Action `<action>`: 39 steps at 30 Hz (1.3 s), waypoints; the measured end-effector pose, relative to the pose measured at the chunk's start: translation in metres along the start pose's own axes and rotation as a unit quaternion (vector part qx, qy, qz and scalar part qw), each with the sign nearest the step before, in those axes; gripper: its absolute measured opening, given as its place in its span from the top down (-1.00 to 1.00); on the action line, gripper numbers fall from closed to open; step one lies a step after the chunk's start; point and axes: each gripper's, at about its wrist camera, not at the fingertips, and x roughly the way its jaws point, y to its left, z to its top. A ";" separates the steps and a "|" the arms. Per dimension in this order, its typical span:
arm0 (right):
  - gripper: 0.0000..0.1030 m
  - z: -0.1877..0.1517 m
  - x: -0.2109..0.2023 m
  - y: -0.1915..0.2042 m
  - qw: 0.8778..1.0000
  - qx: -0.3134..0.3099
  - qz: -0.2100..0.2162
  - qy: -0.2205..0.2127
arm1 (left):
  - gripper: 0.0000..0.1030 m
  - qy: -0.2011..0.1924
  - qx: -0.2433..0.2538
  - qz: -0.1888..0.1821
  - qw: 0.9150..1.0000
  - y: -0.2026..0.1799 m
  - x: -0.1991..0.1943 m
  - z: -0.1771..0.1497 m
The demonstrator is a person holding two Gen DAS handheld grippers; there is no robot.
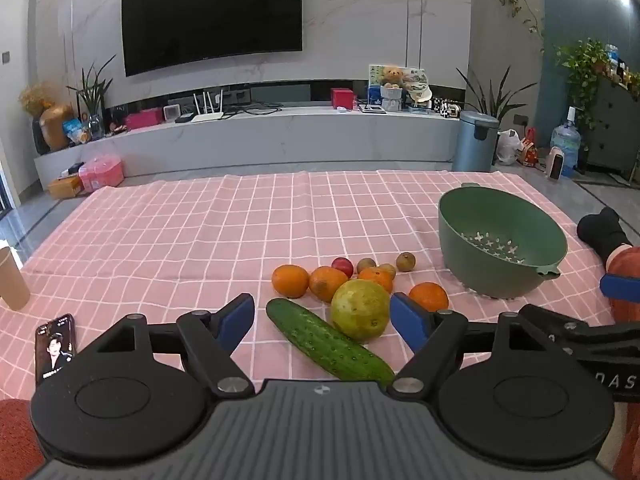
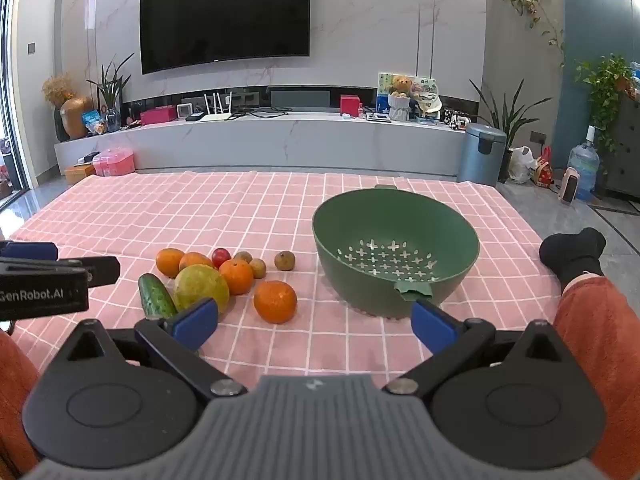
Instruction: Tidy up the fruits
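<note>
A heap of fruit lies on the pink checked cloth: several oranges (image 1: 290,280) (image 2: 275,301), a large yellow-green fruit (image 1: 360,309) (image 2: 201,287), a cucumber (image 1: 328,340) (image 2: 156,296), a small red fruit (image 1: 343,267) (image 2: 221,257) and small brown fruits (image 1: 405,261) (image 2: 284,260). An empty green colander bowl (image 1: 500,240) (image 2: 394,216) stands to their right. My left gripper (image 1: 322,320) is open, with the cucumber and the big fruit between its fingers. My right gripper (image 2: 314,322) is open and empty, in front of an orange and the bowl.
A phone (image 1: 55,346) lies on the cloth at the left, near a paper cup (image 1: 12,276). A person's socked foot (image 2: 574,254) and red-clad leg (image 2: 600,320) rest at the table's right edge. A TV wall and low cabinet stand behind the table.
</note>
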 end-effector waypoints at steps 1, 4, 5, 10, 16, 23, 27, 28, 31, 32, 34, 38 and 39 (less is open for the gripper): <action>-0.91 0.000 0.000 0.000 1.000 0.000 0.000 0.000 | -0.74 -0.001 0.004 -0.003 1.000 -0.001 0.000 -0.001; -0.91 0.001 -0.001 0.001 1.000 -0.001 0.001 -0.002 | -0.71 0.012 -0.012 -0.005 1.000 0.003 0.006 -0.001; -0.91 0.001 -0.002 0.001 1.000 -0.001 0.000 -0.002 | -0.70 0.012 -0.015 -0.008 1.000 0.007 0.005 0.000; -0.91 -0.003 0.003 0.002 1.000 -0.004 -0.002 0.005 | -0.67 0.009 -0.014 -0.012 1.000 0.013 0.008 0.001; -0.91 -0.009 0.007 0.002 1.000 -0.005 -0.004 0.007 | -0.67 0.006 -0.015 -0.007 1.000 0.006 0.002 -0.002; -0.91 -0.004 0.007 0.005 1.000 -0.006 -0.001 0.014 | -0.67 0.007 -0.015 -0.007 1.000 0.007 0.002 -0.002; -0.91 -0.003 0.006 0.006 1.000 -0.006 -0.001 0.014 | -0.66 0.007 -0.015 -0.009 1.000 0.008 0.000 -0.002; -0.91 -0.003 0.006 0.006 1.000 -0.006 -0.001 0.014 | -0.66 0.008 -0.015 -0.009 1.000 0.007 0.001 -0.002; -0.91 -0.003 0.007 0.006 1.000 -0.006 -0.001 0.014 | -0.67 0.009 -0.014 -0.009 1.000 0.007 0.001 -0.003; -0.91 -0.003 0.007 0.006 1.000 -0.006 -0.001 0.015 | -0.66 0.009 -0.015 -0.010 1.000 0.007 0.001 -0.003; -0.91 -0.003 0.006 0.006 1.000 -0.006 -0.001 0.015 | -0.66 0.009 -0.015 -0.009 1.000 0.007 0.001 -0.003; -0.91 -0.003 0.007 0.006 1.000 -0.006 -0.001 0.015 | -0.66 0.009 -0.014 -0.010 1.000 0.007 0.002 -0.003; -0.91 -0.003 0.007 0.006 1.000 -0.006 -0.001 0.015 | -0.67 0.010 -0.014 -0.010 1.000 0.007 0.002 -0.003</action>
